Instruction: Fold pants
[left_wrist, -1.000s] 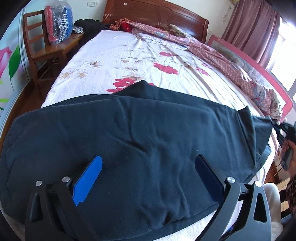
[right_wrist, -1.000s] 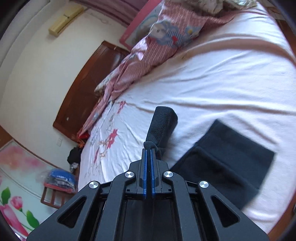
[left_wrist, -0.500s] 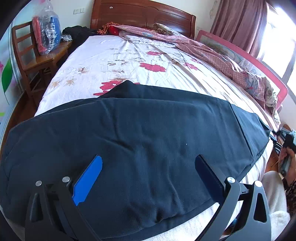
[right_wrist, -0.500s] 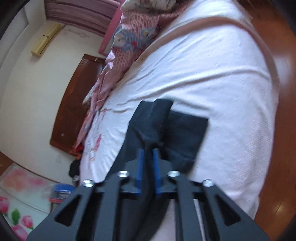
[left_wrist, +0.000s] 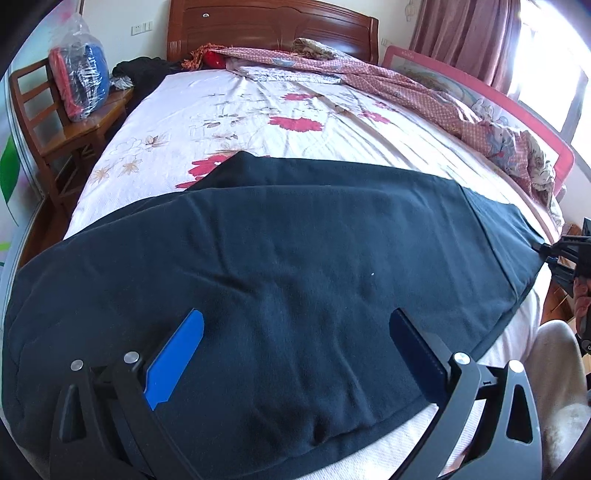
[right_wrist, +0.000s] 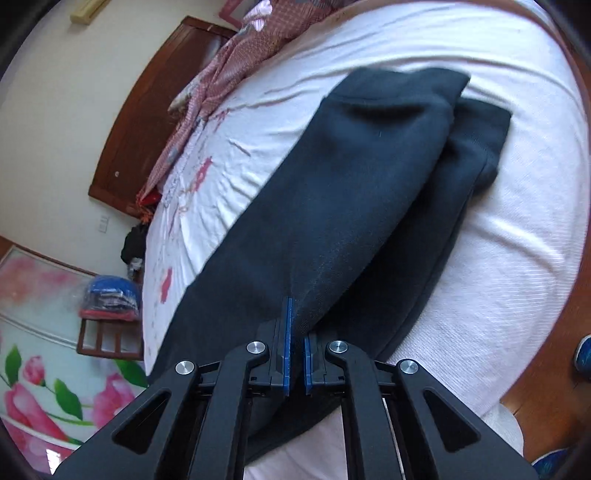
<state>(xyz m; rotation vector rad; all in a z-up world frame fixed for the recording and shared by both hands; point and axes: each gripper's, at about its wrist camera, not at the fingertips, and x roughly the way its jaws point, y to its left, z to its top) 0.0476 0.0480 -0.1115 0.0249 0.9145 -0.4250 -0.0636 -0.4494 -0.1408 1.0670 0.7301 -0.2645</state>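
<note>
Dark navy pants lie spread lengthwise across the near end of the bed, one leg laid over the other. My left gripper is open and empty, its blue-padded fingers just above the cloth near the front edge. My right gripper is shut on the pants, pinching a fold of the top layer at the hem end. It also shows in the left wrist view at the far right corner of the pants.
The bed has a white floral sheet, a wooden headboard and a pink crumpled quilt along the right side. A wooden chair with a bagged bundle stands at the left. A pink bed rail runs along the right.
My right gripper has pulled the pants' end out to the right and down, so the cloth lies flatter and stretched. My left gripper stayed open over the pants.
</note>
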